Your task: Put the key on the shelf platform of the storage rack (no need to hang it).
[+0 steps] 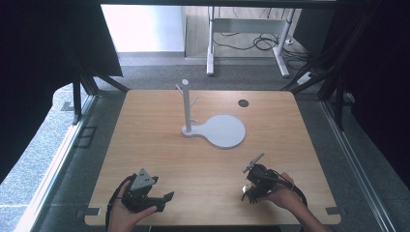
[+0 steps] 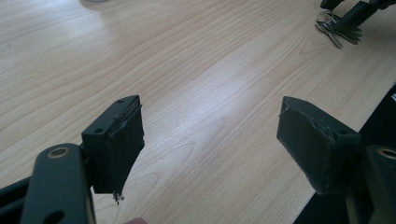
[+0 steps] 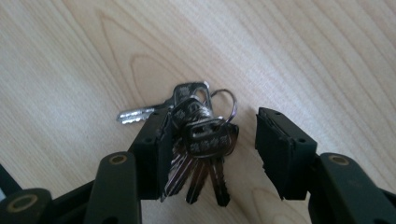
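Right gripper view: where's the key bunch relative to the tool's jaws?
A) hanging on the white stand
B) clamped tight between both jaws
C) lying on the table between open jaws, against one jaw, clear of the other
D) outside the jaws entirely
C: the key bunch lies flat on the wooden table between the right tool's open jaws, up against one jaw with a visible gap to the other.

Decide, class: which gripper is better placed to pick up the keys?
The right gripper. Its open jaws already straddle the keys on the table, while the left gripper stands open over bare wood, well away from them.
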Action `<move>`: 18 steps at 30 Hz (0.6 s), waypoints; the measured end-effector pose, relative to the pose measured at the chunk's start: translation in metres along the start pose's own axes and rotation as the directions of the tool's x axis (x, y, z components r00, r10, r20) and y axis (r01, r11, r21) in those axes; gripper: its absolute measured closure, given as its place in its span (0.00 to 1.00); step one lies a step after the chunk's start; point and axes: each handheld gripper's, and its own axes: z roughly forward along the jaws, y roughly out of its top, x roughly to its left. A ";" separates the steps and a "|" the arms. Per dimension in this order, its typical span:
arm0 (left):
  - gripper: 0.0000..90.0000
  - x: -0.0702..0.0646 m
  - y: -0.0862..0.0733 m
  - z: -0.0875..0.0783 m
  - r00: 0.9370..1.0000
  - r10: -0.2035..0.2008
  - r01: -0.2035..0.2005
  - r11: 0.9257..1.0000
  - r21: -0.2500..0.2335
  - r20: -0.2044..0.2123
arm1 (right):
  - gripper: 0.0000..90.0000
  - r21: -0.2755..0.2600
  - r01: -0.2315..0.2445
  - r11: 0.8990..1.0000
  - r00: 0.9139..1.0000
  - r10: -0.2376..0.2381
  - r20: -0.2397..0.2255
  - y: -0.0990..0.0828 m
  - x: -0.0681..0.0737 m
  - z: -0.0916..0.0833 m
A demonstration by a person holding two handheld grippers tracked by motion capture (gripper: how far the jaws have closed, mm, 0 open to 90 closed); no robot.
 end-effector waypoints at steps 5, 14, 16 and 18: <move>0.26 0.000 0.000 -0.001 1.000 -0.001 0.001 1.000 -0.001 -0.001 | 0.59 0.004 -0.005 1.000 1.000 0.006 -0.021 0.004 -0.002 0.001; 0.26 0.000 0.000 0.000 1.000 0.000 0.000 1.000 -0.001 -0.001 | 0.72 0.011 -0.035 0.999 0.999 0.035 -0.039 0.008 -0.006 0.000; 0.26 0.000 0.000 0.000 1.000 0.000 0.000 1.000 -0.001 -0.001 | 0.76 0.003 -0.038 0.999 0.998 0.038 -0.041 0.009 -0.007 0.000; 0.26 0.000 0.000 -0.001 1.000 0.000 0.000 1.000 -0.003 -0.002 | 0.78 0.004 -0.046 0.999 0.998 0.047 -0.039 0.010 -0.007 -0.001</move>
